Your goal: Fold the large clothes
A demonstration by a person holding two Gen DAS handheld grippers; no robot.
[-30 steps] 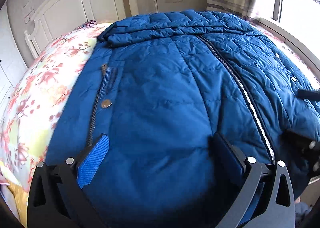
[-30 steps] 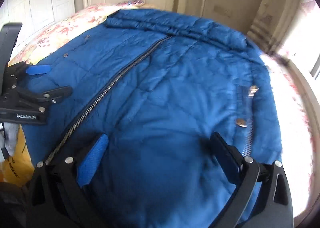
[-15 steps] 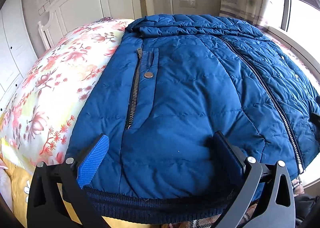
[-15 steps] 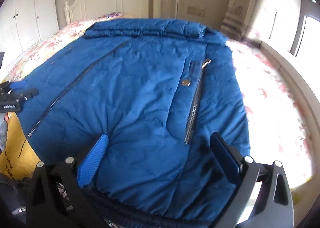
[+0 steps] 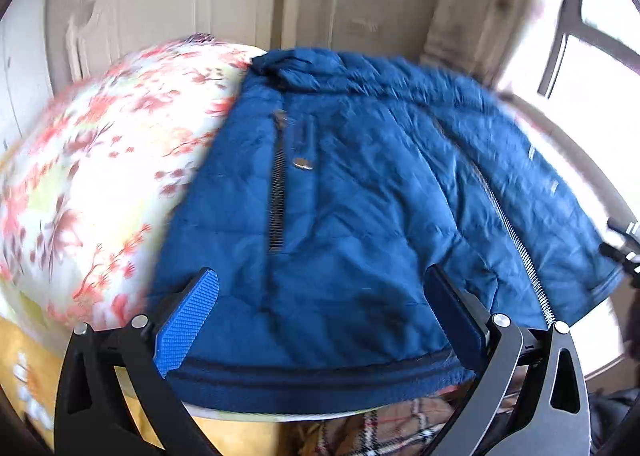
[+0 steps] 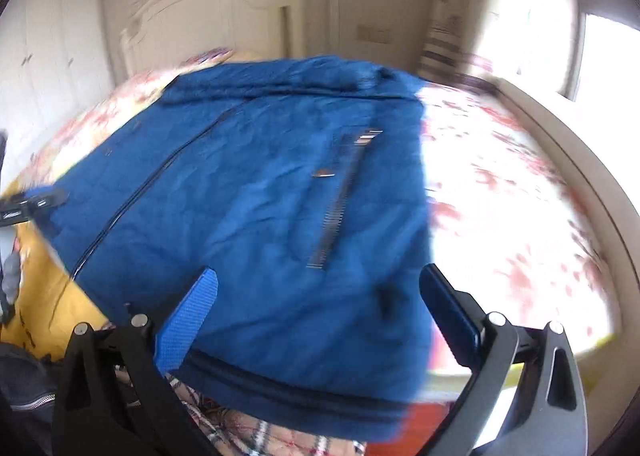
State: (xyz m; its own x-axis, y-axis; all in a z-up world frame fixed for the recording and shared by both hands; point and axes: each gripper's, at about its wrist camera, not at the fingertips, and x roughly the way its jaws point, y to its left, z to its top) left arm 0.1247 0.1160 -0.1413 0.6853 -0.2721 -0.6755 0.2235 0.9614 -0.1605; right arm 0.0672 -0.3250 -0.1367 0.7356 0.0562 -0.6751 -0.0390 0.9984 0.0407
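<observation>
Left wrist view: blue padded jacket (image 5: 360, 215) lies spread, zipped, on the floral bed (image 5: 88, 175), hem (image 5: 320, 380) at the foot edge. Left tongs (image 5: 320, 320) and right tongs (image 6: 316, 320) both gape, holding nothing. Risk: slippery padding may slide off past the hem. Open bed flanks the jacket on both sides.

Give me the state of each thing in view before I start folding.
Blue jacket: spread flat on the bed, front up, main zipper closed.
Left gripper: open, at the hem.
Right gripper: open, at the hem.
Floral bedspread: lying under the jacket.
</observation>
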